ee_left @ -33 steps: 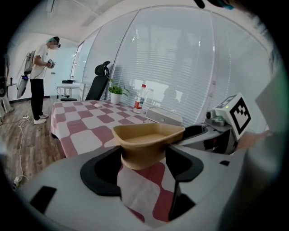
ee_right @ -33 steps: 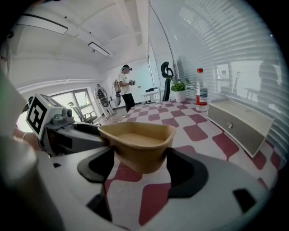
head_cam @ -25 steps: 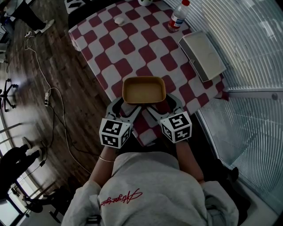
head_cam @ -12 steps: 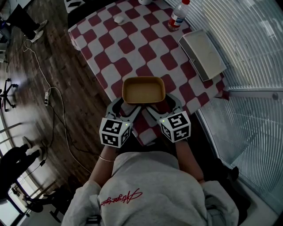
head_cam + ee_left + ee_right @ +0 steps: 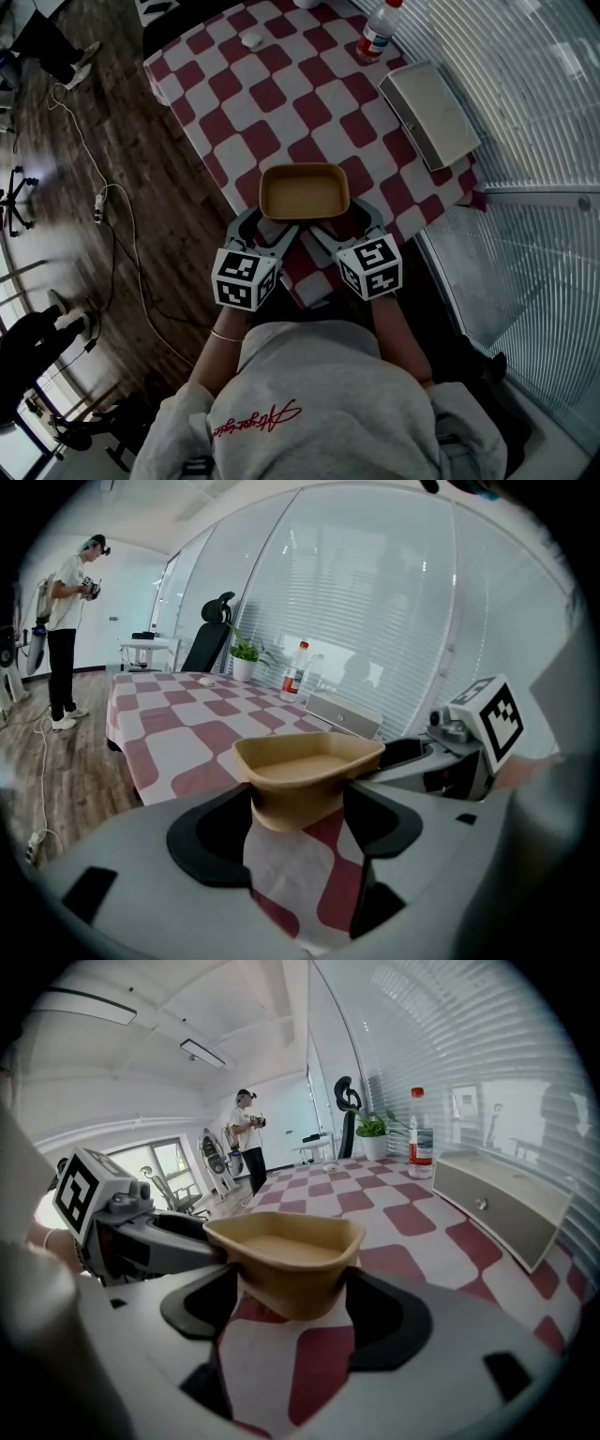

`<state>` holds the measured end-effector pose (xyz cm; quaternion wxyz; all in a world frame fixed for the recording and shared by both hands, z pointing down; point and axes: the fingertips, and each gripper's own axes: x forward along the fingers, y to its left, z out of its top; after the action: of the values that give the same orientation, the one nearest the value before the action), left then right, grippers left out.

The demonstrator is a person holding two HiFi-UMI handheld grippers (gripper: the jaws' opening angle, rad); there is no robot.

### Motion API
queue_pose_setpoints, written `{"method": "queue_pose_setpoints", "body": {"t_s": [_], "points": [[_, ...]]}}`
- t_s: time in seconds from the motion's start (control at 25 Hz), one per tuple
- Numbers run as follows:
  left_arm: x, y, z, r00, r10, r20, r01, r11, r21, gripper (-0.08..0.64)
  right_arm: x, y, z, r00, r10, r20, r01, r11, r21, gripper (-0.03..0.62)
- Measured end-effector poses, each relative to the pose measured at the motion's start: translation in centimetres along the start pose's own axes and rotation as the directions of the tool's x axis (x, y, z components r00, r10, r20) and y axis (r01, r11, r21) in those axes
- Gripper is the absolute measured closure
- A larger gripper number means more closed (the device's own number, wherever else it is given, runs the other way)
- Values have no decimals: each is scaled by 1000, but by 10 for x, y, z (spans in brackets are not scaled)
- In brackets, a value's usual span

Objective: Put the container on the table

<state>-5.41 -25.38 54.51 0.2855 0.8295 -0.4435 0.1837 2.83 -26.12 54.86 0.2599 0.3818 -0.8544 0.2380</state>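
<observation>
Well beyond your left tongs [image 5: 267, 226] and right tongs [image 5: 341, 224], a bottle [image 5: 378, 36] and tray [image 5: 429, 114] sit on the worktop [image 5: 281, 103]. Both clamp near corners of the empty container [image 5: 305, 191].

Open table [image 5: 281, 98] beyond container [image 5: 305, 192]; bottle [image 5: 377, 36], white tray [image 5: 429, 114] at right.

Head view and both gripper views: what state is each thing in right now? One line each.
container: upright, empty, gripped at its two near corners, appears raised over the near edge of the table.
left claw: shut on container.
right claw: shut on container.
bottle: upright, red cap on.
white box: lying flat by the table's right edge.
</observation>
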Motion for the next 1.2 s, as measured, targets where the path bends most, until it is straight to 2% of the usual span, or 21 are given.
{"method": "queue_pose_setpoints", "body": {"t_s": [1.2], "points": [[7, -1, -22, 997, 29, -70, -23, 997, 80, 242, 9, -2, -24, 998, -37, -54, 33, 997, -67, 229]]}}
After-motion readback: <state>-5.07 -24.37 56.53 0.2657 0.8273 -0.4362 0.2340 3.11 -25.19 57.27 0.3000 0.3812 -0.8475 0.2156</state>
